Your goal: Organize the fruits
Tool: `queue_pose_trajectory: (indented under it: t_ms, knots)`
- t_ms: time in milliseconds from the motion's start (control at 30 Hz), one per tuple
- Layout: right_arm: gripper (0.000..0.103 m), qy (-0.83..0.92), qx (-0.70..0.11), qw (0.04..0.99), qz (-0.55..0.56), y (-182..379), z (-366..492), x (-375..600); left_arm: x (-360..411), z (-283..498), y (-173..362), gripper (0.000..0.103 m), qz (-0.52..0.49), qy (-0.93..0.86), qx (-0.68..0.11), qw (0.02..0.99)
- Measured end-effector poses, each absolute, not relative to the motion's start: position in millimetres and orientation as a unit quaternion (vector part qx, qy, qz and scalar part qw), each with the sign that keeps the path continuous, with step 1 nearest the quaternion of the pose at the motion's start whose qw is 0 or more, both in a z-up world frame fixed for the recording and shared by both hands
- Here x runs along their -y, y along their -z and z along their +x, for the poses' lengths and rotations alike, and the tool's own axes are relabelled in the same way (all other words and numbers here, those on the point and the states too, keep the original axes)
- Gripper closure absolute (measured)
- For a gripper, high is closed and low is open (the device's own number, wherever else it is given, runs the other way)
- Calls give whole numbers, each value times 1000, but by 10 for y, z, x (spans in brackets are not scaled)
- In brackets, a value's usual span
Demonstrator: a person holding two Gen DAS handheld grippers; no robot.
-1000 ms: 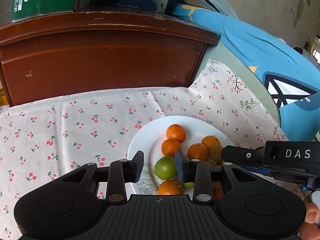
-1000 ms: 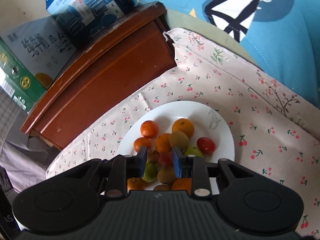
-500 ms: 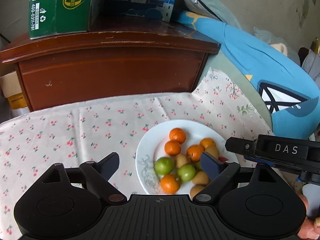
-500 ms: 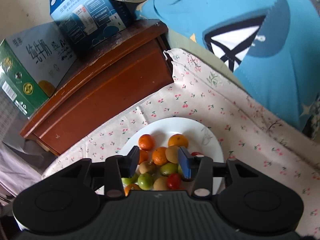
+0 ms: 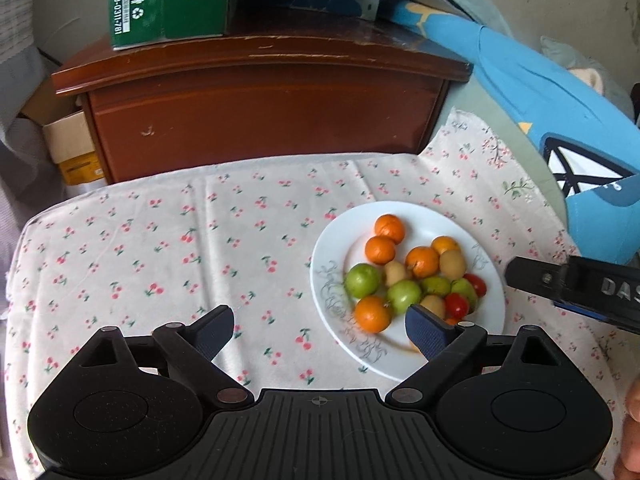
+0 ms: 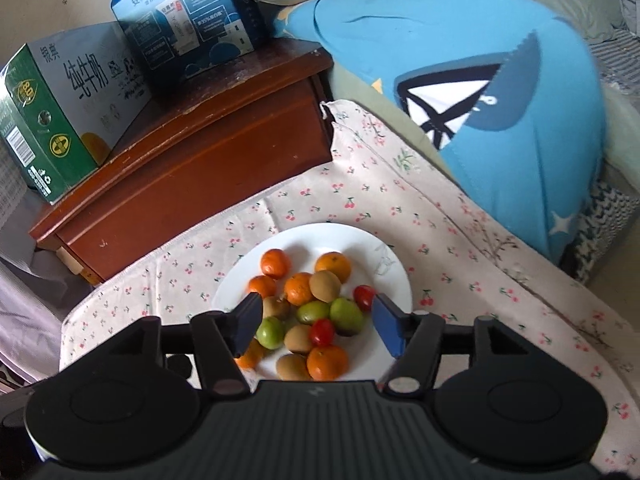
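Observation:
A white plate [image 5: 434,218] on the cherry-print cloth holds a pile of fruit: several oranges [image 5: 380,250], green fruits [image 5: 363,280], brown kiwi-like fruits [image 5: 453,264] and small red tomatoes [image 5: 456,305]. My left gripper [image 5: 320,330] hovers wide open above the plate's near left rim, holding nothing. The right gripper's black body [image 5: 576,288] juts in from the right. In the right wrist view the plate [image 6: 320,230] lies below my right gripper [image 6: 318,322]. Its jaws are opening, and the pads touch no fruit; the pile shows beneath the gap.
A brown wooden cabinet [image 5: 260,112] stands behind the cloth [image 5: 160,240], with a green carton [image 5: 168,0] and a blue carton [image 6: 184,20] on top. A big blue shark cushion [image 6: 500,120] flanks the right side. A person's hand [image 5: 632,420] shows at the edge.
Both grippers opened and drew up and back from the plate. The green fruit between the left fingers and the small fruit between the right fingers now lie in the pile.

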State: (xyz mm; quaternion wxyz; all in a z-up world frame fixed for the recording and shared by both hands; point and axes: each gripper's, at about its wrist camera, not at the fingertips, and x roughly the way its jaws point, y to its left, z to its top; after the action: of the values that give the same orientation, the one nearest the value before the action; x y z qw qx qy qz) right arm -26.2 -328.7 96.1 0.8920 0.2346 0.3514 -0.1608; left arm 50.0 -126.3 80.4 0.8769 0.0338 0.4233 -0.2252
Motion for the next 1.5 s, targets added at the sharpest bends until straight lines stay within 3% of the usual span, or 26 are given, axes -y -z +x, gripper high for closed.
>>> queue_pose_trajectory:
  t_ms: [167,667,1500]
  knots:
    - [27,181,-362,888,218,-978,-394,3254,1257,446,-812,9,48,211,-426,878]
    - [11,221,-413,862,194,-872,-512,3213,1303,417,-780,9,89,185,-437,876]
    - [9,233,-457,850,121,-714,-310,3102,1391,466,-667,8,120,158,-449,871]
